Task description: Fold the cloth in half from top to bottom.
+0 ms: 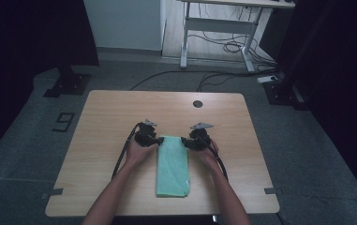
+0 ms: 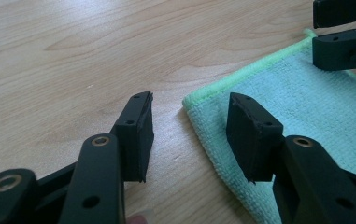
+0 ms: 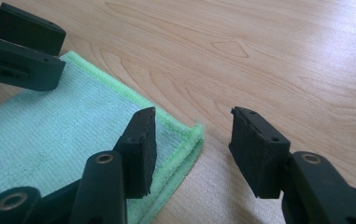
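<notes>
A folded green cloth (image 1: pixel 172 166) lies lengthwise at the middle of the wooden table (image 1: pixel 106 117), its far end between my two grippers. My left gripper (image 1: pixel 153 139) stands open at the cloth's far left corner (image 2: pixel 192 100); one jaw hangs over the cloth (image 2: pixel 316 102), the other over bare wood, neither pressing. My right gripper (image 1: pixel 185 140) is open at the far right corner (image 3: pixel 196 130), straddling the doubled edge of the cloth (image 3: pixel 49 135) without clamping it. In each gripper view the other gripper's jaws show at the top corner.
A small dark round hole (image 1: pixel 197 103) sits near the table's far edge. Beyond the table are floor cables (image 1: pixel 223 77), a white desk frame (image 1: pixel 218 23) and black stand bases (image 1: pixel 68 84). Tape marks (image 1: pixel 53 192) flank the near table corners.
</notes>
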`<state>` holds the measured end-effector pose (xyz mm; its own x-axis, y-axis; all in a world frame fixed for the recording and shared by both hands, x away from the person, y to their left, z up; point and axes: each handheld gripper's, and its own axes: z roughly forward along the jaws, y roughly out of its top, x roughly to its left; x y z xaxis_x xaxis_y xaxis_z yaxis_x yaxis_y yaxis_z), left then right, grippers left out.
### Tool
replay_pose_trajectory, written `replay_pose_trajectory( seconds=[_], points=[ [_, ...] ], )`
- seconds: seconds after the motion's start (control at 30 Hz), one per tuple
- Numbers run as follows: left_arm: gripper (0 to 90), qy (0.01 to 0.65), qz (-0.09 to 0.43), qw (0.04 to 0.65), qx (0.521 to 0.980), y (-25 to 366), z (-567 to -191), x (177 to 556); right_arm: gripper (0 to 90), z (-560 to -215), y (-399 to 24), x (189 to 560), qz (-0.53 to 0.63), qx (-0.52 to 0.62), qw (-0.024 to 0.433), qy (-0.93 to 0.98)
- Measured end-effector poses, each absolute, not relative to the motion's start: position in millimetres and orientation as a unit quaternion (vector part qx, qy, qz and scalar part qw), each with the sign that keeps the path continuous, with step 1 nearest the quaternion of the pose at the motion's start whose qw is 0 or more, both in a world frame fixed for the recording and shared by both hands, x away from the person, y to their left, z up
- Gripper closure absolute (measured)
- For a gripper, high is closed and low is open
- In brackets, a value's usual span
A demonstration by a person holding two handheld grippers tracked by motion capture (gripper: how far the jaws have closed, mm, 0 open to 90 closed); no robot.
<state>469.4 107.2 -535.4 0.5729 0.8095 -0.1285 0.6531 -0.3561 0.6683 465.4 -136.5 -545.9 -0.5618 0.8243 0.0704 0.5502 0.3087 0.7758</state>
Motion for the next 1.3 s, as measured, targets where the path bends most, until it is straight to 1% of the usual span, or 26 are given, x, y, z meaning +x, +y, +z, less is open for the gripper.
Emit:
replay_pose_trajectory(
  seconds=[0.07, 0.33, 0.5, 0.67, 0.77, 1.03, 1.17, 1.3],
  points=[
    [51.8, 0.445, 0.119, 0.343, 0.819, 106, -536, 469, 49.9, -547, -136, 467, 0.394, 0.434, 0.172, 0.792],
    [52.6, 0.445, 0.119, 0.341, 0.820, 105, -538, 470, 49.7, -551, -135, 469, 0.391, 0.435, 0.168, 0.793],
    [53.5, 0.446, 0.119, 0.344, 0.818, 107, -538, 469, 51.3, -552, -133, 468, 0.393, 0.428, 0.174, 0.795],
    [58.3, 0.441, 0.118, 0.346, 0.819, 106, -539, 468, 58.2, -551, -132, 467, 0.392, 0.424, 0.173, 0.798],
    [61.8, 0.440, 0.114, 0.350, 0.819, 106, -539, 468, 65.4, -551, -130, 465, 0.395, 0.424, 0.168, 0.798],
    [79.4, 0.431, 0.098, 0.361, 0.821, 103, -540, 464, 78.1, -550, -130, 465, 0.401, 0.424, 0.147, 0.799],
    [84.6, 0.424, 0.100, 0.363, 0.824, 103, -541, 462, 82.3, -550, -133, 466, 0.406, 0.429, 0.133, 0.796],
    [86.6, 0.417, 0.100, 0.369, 0.825, 103, -538, 460, 84.4, -550, -138, 466, 0.415, 0.432, 0.119, 0.792]
  ],
)
